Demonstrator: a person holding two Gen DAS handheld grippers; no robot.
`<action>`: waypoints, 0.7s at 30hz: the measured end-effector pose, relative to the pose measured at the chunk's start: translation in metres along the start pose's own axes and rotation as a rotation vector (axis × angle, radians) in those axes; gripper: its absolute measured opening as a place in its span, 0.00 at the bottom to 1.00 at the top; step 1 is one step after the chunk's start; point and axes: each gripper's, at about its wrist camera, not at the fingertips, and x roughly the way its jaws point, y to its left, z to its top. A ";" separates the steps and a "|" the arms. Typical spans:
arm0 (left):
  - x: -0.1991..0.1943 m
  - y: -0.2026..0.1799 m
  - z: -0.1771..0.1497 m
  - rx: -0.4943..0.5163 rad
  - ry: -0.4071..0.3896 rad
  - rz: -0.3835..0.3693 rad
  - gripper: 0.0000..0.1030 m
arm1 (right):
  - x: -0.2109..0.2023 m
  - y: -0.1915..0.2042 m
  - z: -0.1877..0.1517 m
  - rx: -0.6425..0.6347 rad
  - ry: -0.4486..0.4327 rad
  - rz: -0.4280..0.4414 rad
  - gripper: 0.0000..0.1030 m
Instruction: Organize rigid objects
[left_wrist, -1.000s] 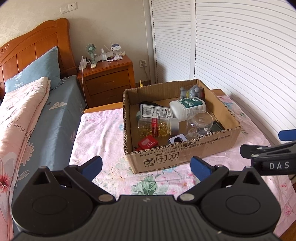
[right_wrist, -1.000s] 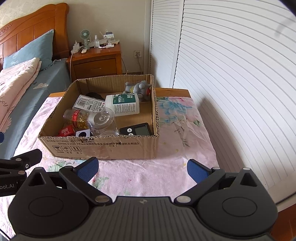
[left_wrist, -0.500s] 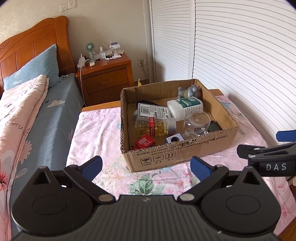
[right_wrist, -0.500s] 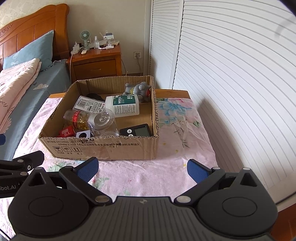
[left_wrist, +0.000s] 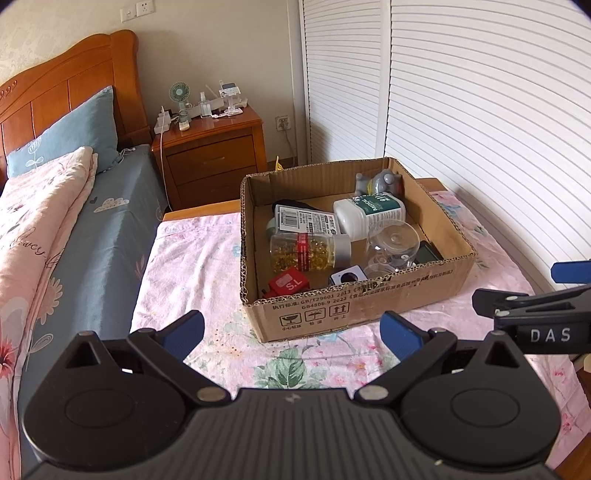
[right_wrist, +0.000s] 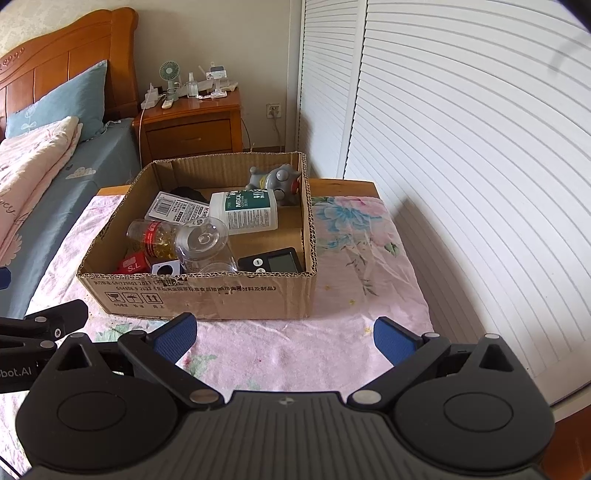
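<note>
While both the left gripper (left_wrist: 291, 330) and right gripper (right_wrist: 284, 334) are held wide open and empty, the clear glass jar (right_wrist: 202, 240) in the brown cardboard box (right_wrist: 207, 291), smooth and breakable, is best taken gently around its sides.

Black tongs (left_wrist: 291, 332), blue pads (left_wrist: 400, 334), white "DAS" lettering.

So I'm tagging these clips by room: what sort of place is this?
A home bedroom, most likely: a bed with a wooden headboard, a bedside cabinet and louvred wardrobe doors. The cardboard box sits on a floral-covered surface.
</note>
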 end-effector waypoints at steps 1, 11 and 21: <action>0.000 0.000 0.000 0.001 0.000 -0.001 0.98 | 0.000 0.000 0.000 -0.001 0.000 0.000 1.00; 0.001 0.000 0.000 0.000 0.002 -0.004 0.98 | 0.000 0.001 0.000 -0.002 -0.001 0.000 1.00; 0.000 -0.001 -0.001 -0.003 0.002 -0.007 0.98 | 0.001 0.001 -0.001 -0.002 -0.001 0.003 1.00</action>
